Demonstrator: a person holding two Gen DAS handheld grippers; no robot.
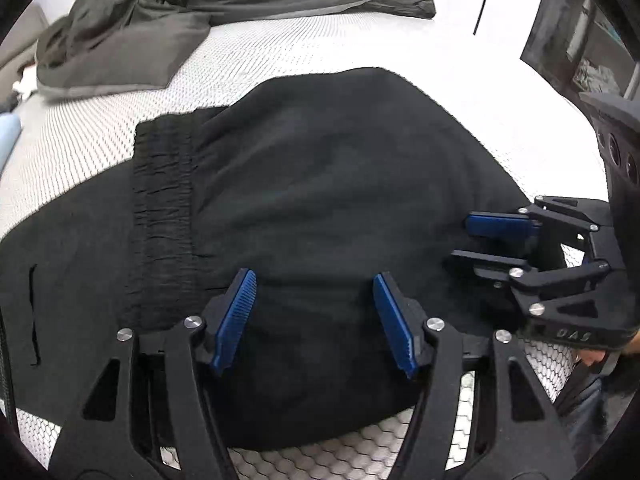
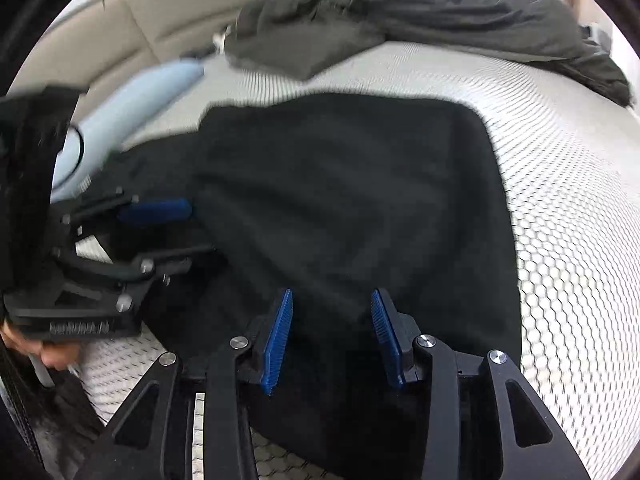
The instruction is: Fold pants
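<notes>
Hovering over black pants (image 1: pixel 320 184)

We see a white mattress (image 1: pixel 320 44) with a honeycomb-patterned cover. A crumpled dark grey blanket (image 1: pixel 180 8) lies heaped at its far end. A pale blue rolled item (image 2: pixel 132 108) rests near the mattress's edge, beside a beige upholstered panel (image 2: pixel 160 12). A dark shelf unit (image 1: pixel 580 44) stands off the other side.
</notes>
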